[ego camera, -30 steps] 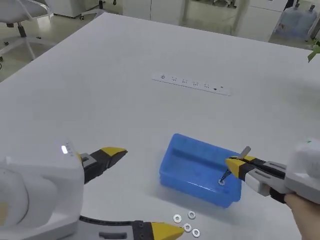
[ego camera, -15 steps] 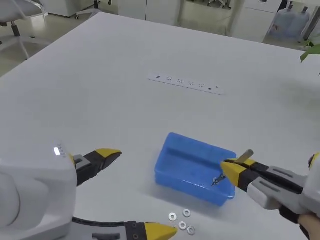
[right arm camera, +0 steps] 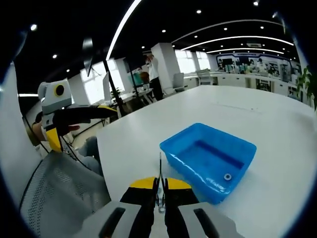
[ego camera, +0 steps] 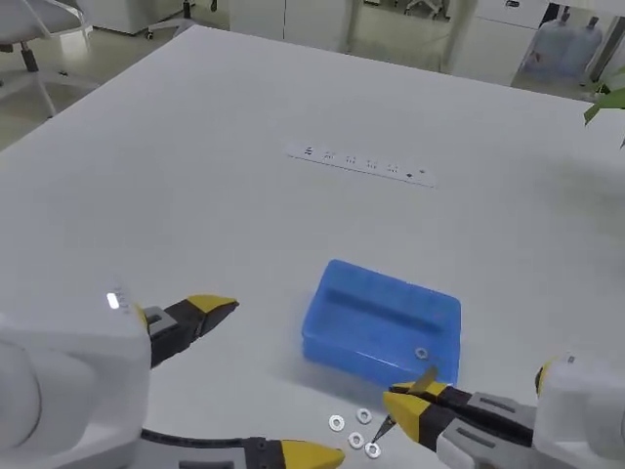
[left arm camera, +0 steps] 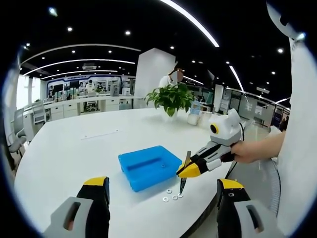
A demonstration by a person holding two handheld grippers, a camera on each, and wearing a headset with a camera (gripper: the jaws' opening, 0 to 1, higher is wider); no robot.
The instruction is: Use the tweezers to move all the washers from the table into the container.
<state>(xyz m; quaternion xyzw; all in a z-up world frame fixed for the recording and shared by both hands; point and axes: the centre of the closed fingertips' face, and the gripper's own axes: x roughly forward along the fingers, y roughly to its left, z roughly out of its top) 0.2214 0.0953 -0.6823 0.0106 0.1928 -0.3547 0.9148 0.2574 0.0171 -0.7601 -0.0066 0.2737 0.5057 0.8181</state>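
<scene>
A blue container (ego camera: 381, 327) sits near the table's front edge, with one washer (ego camera: 421, 354) lying inside it. Several loose washers (ego camera: 354, 435) lie on the white table (ego camera: 195, 176) just in front of the container. My right gripper (ego camera: 398, 401) is shut on the tweezers (ego camera: 383, 426), whose tip hangs just beside the loose washers. In the right gripper view the tweezers (right arm camera: 159, 181) rise between the shut jaws, with the container (right arm camera: 210, 156) and its washer (right arm camera: 227, 176) ahead. My left gripper (ego camera: 283, 378) stands open to the left, holding nothing. The left gripper view shows the washers (left arm camera: 172, 197) and the tweezers (left arm camera: 184, 174).
A white power strip (ego camera: 366, 163) lies across the middle of the table, well behind the container. An office chair (ego camera: 39, 29) stands off the table's far left corner. A potted plant (left arm camera: 171, 96) stands on the table's far side in the left gripper view.
My right gripper has drawn back from over the container to the loose washers in front of it. A washer now lies in the container. The left gripper has stayed put.
</scene>
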